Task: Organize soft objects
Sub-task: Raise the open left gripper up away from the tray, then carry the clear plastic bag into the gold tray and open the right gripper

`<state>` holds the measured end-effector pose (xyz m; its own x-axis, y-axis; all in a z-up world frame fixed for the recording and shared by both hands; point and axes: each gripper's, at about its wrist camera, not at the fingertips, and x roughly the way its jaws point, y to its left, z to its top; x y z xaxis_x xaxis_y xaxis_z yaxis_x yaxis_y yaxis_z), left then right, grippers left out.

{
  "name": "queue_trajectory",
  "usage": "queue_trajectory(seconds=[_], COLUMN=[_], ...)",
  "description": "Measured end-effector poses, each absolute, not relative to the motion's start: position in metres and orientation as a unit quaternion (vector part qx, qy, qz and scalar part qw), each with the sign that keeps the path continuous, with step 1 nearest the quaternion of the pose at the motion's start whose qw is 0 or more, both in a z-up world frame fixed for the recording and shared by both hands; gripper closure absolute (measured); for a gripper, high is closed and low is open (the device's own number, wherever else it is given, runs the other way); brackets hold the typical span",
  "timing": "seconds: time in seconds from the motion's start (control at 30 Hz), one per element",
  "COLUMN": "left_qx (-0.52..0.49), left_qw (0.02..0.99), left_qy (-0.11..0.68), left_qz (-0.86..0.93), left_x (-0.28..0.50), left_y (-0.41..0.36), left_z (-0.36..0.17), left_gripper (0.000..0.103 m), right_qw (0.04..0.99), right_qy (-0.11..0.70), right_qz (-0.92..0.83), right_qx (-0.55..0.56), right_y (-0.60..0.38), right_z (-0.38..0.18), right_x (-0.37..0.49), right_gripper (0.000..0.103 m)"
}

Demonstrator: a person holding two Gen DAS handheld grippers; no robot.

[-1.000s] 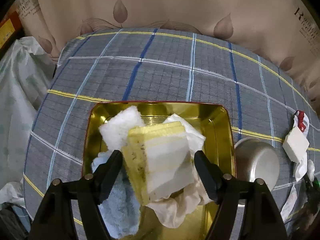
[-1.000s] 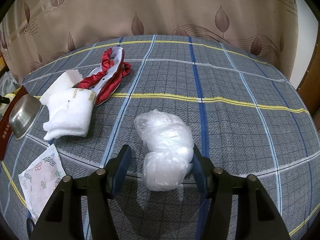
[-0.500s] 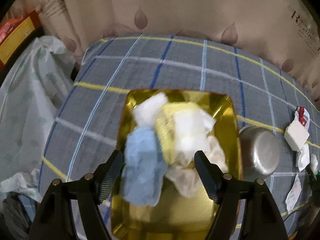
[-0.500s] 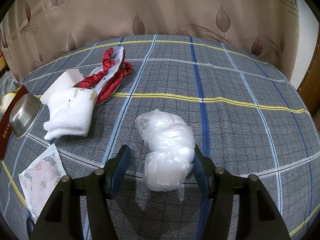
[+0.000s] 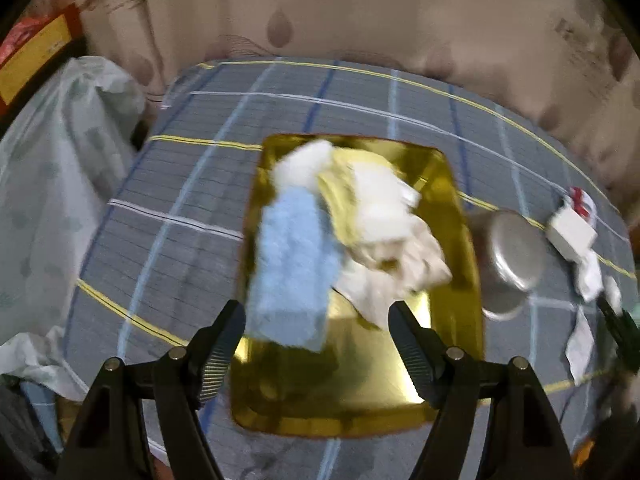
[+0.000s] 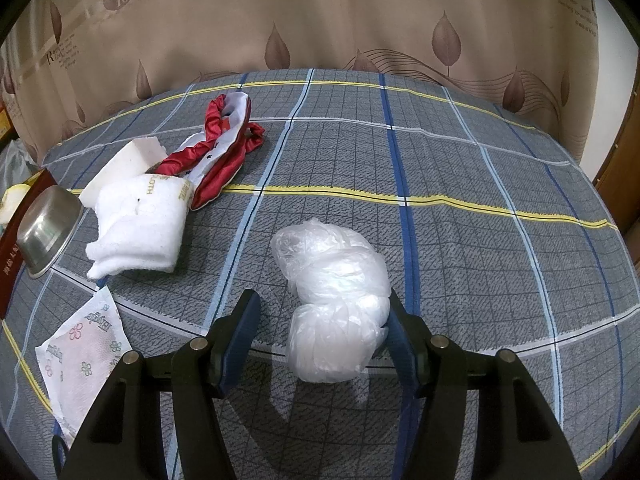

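In the left wrist view a gold tray (image 5: 456,344) holds a blue towel (image 5: 292,268), a white cloth (image 5: 304,164), a yellow-and-white sponge (image 5: 360,196) and a cream cloth (image 5: 412,264). My left gripper (image 5: 318,328) is open and empty above the tray's near half. In the right wrist view a crumpled clear plastic bag (image 6: 336,296) lies on the plaid cloth. My right gripper (image 6: 320,320) is open around its near end; the right finger touches it. A white folded towel (image 6: 140,228), a red-and-white cloth (image 6: 220,152) and a white foam block (image 6: 124,164) lie further left.
A steel bowl (image 5: 512,256) stands right of the tray; it also shows in the right wrist view (image 6: 48,228). A floral tissue pack (image 6: 84,352) lies near left. A plastic-covered bundle (image 5: 52,184) sits past the table's left edge. A curtain (image 6: 320,16) hangs behind.
My left gripper has pulled back and up from the tray, leaving the sponge on the pile. The right gripper has barely moved.
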<state>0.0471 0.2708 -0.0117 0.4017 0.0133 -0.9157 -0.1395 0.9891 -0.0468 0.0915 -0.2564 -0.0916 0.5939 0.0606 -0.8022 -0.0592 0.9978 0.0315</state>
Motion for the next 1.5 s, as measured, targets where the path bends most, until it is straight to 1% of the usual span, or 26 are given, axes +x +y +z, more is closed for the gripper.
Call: queue_trajectory(seconds=[0.27, 0.3, 0.33, 0.37, 0.4, 0.43, 0.67, 0.93, 1.2, 1.5], left_qx=[-0.051, -0.061, -0.067, -0.070, -0.068, -0.064, -0.045, -0.034, -0.054, -0.069], left_qw=[0.846, 0.846, 0.847, 0.849, 0.852, 0.855, 0.878, 0.884, 0.880, 0.877], left_qy=[0.530, 0.529, 0.526, 0.522, 0.517, 0.511, 0.462, 0.449, 0.451, 0.448], left_qz=[0.038, 0.037, 0.038, 0.041, 0.049, 0.059, 0.119, 0.125, 0.136, 0.161], left_x=[0.023, 0.021, 0.018, 0.016, 0.013, 0.012, -0.002, -0.011, -0.014, -0.018], left_y=[0.262, 0.264, 0.265, 0.266, 0.268, 0.269, 0.276, 0.278, 0.290, 0.305], left_z=[-0.015, -0.016, -0.016, -0.016, -0.016, -0.015, -0.006, -0.005, -0.007, -0.004], left_gripper=[0.027, 0.027, 0.027, 0.027, 0.027, 0.027, 0.027, 0.027, 0.027, 0.027], right_qw=[0.893, 0.893, 0.893, 0.893, 0.893, 0.893, 0.887, 0.879, 0.887, 0.872], right_qy=[0.449, 0.449, 0.449, 0.449, 0.449, 0.449, 0.461, 0.474, 0.445, 0.432], right_qz=[0.027, 0.024, 0.020, 0.015, 0.014, 0.012, -0.004, 0.012, 0.085, 0.212], right_qx=[0.008, 0.010, 0.007, 0.002, 0.001, 0.000, -0.015, -0.052, -0.087, -0.089], right_y=[-0.256, -0.256, -0.256, -0.255, -0.255, -0.254, -0.246, -0.210, -0.138, -0.038], right_z=[-0.090, -0.090, -0.090, -0.089, -0.089, -0.088, -0.083, -0.062, -0.023, -0.008], right_x=[0.092, 0.092, 0.092, 0.092, 0.091, 0.091, 0.079, 0.051, 0.032, 0.037], right_gripper=[0.046, 0.050, 0.056, 0.059, 0.067, 0.068, 0.070, 0.070, 0.070, 0.070])
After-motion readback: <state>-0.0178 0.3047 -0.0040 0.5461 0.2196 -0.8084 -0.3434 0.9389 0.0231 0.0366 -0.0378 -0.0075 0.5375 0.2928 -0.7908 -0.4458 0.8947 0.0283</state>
